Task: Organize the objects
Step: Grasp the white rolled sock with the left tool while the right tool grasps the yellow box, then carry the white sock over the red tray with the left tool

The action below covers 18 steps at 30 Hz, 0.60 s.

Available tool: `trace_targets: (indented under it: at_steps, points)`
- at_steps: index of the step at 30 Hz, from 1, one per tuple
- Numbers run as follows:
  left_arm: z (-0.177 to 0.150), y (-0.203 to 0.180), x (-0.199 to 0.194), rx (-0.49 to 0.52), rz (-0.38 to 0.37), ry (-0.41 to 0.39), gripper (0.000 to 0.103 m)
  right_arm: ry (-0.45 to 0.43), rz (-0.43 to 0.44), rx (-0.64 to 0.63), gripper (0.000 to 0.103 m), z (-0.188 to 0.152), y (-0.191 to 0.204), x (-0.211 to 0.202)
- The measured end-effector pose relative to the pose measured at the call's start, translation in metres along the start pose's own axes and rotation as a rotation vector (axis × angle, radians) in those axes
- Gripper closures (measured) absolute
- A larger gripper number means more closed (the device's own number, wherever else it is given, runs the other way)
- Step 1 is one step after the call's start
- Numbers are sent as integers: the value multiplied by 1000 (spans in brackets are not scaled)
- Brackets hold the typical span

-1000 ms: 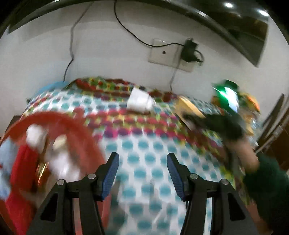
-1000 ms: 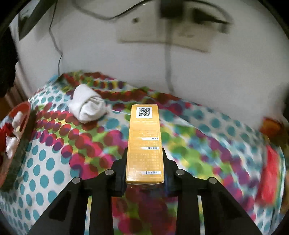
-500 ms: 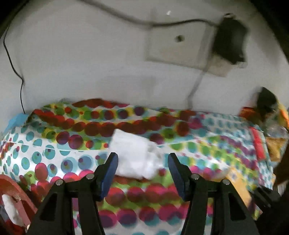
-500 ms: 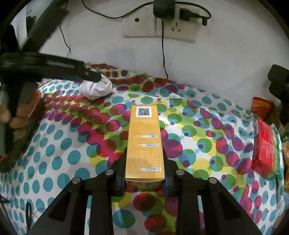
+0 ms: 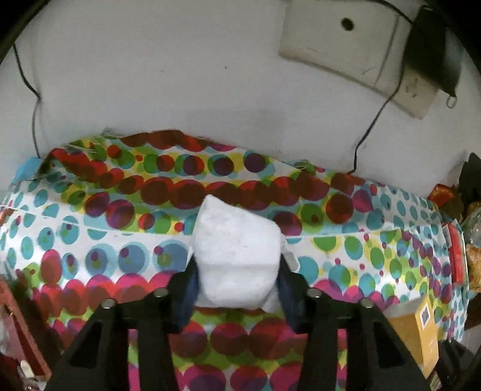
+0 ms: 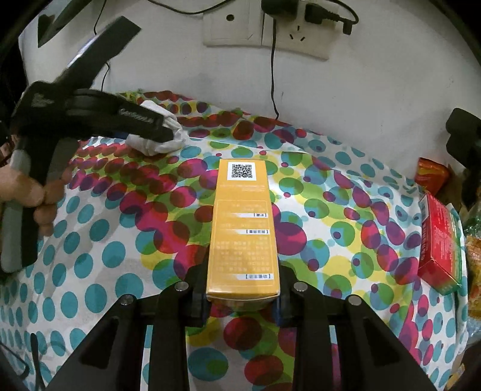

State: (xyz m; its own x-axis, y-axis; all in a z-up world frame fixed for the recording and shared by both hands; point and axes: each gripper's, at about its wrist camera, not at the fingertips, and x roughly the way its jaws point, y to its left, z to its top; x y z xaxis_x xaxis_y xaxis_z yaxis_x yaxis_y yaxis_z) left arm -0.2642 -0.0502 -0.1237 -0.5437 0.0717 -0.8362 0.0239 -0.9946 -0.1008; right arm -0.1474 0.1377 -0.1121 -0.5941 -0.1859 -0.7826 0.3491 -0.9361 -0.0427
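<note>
A rolled white sock (image 5: 237, 255) lies on the polka-dot tablecloth (image 5: 105, 255) near the wall. My left gripper (image 5: 237, 279) has a finger on each side of it, pressed against it. In the right wrist view the same gripper (image 6: 162, 129) covers the sock (image 6: 162, 141) at the far left. My right gripper (image 6: 243, 297) is shut on a long yellow box (image 6: 243, 228) with a QR code, held just above the cloth. The box also shows in the left wrist view (image 5: 418, 327) at the lower right.
A red box (image 6: 439, 243) and snack packets (image 6: 431, 177) lie at the table's right edge. A red basket rim (image 5: 18, 327) sits at the lower left. The wall behind carries sockets (image 6: 264, 27) with plugged cables.
My left gripper swung from the red basket to the white sock, moved in and closed around it. My right gripper kept the yellow box and stayed nearly still.
</note>
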Motion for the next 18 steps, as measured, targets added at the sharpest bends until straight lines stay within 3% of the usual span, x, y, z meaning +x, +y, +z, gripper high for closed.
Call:
trace_targets:
  at_steps: [4,18]
  points:
    - [-18,-4,-12,-10,-4,-1,60,0,-4,-3,74,0,1,0]
    - [-119,-29,-74,91,31,-54,60,0,-5,-3,74,1,-2,-1]
